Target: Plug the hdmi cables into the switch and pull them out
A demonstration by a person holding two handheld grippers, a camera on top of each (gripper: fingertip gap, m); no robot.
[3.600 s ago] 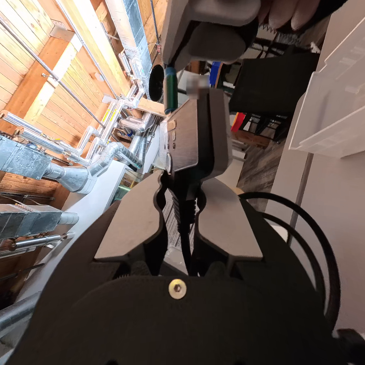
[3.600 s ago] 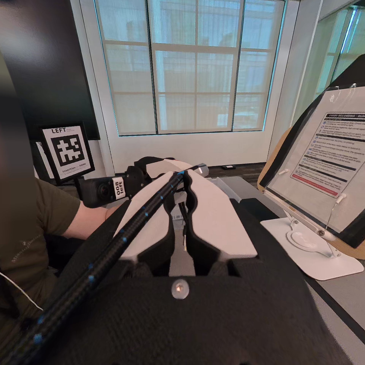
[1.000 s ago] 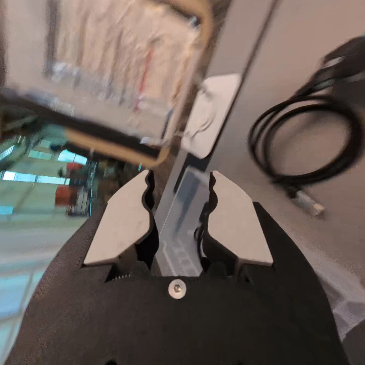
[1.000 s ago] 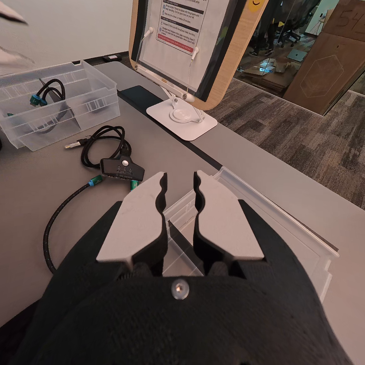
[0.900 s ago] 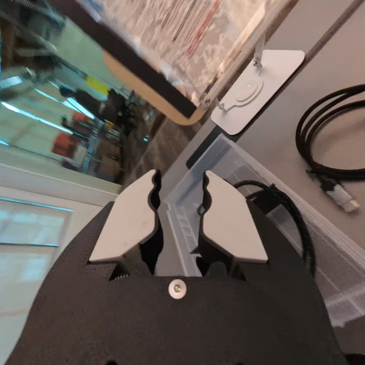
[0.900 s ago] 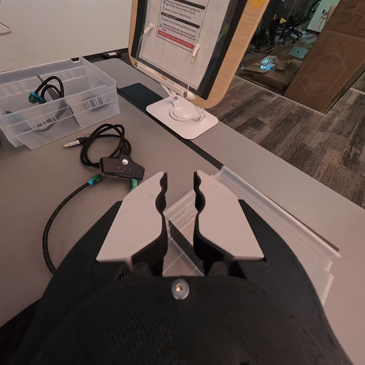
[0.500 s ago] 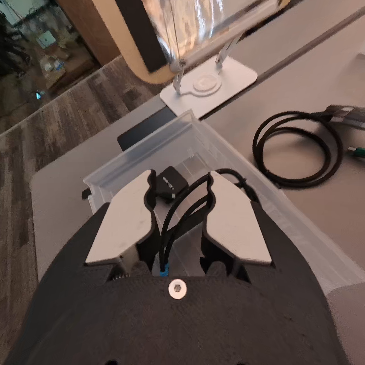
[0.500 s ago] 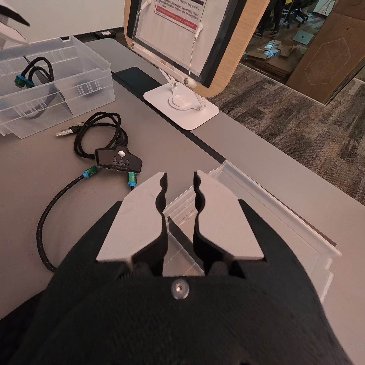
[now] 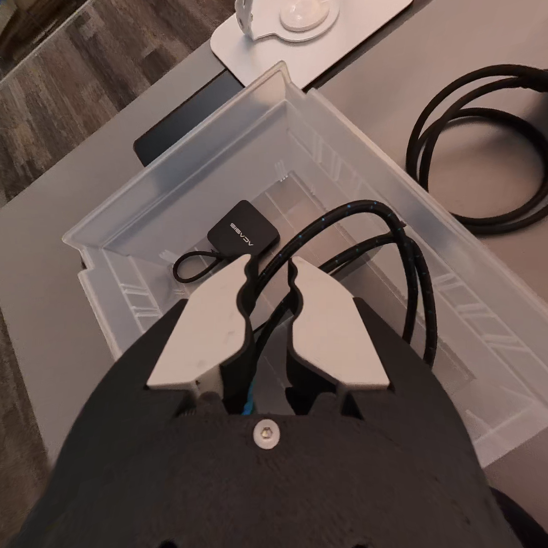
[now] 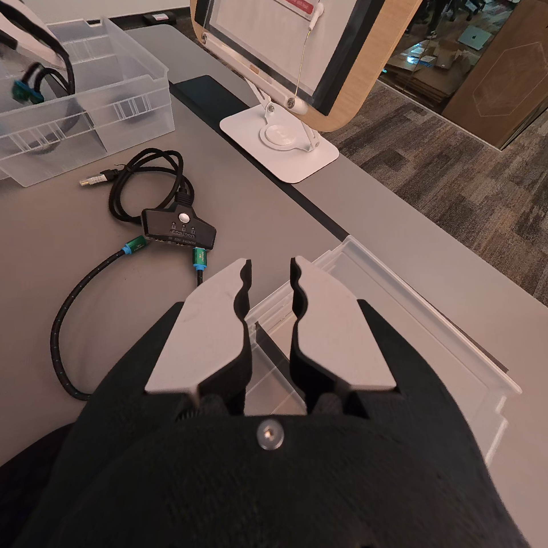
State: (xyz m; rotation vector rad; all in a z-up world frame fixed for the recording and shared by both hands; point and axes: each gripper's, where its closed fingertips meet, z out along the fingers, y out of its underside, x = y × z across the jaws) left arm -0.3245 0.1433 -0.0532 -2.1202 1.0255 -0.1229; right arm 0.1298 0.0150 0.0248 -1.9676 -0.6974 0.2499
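Observation:
The black HDMI switch [image 10: 178, 226] lies on the grey table, with two green-and-blue plugs [image 10: 199, 258] at its front ports. A braided cable [image 10: 68, 311] curves left from one of them. The switch's own black lead [image 10: 142, 178] is coiled behind it and also shows in the left wrist view [image 9: 474, 166]. My left gripper [image 9: 269, 261] is inside a clear bin [image 9: 178, 169]. Its jaws are slightly apart around strands of another braided cable [image 9: 355, 207], and I see no pinch. My right gripper [image 10: 271, 261] is open and empty, hovering right of the switch.
A small black square adapter [image 9: 243, 228] with a thin loop lies in the left bin. That bin [image 10: 89, 118] stands at the back left with teal plugs [image 10: 25, 92] inside. A second clear bin [image 10: 400, 311] sits under my right gripper. A white stand base [image 10: 278, 148] holds a framed sheet behind.
My left gripper has swung down into the clear bin and its jaws have narrowed around the braided cable. My right gripper has drifted slightly towards the switch, still open.

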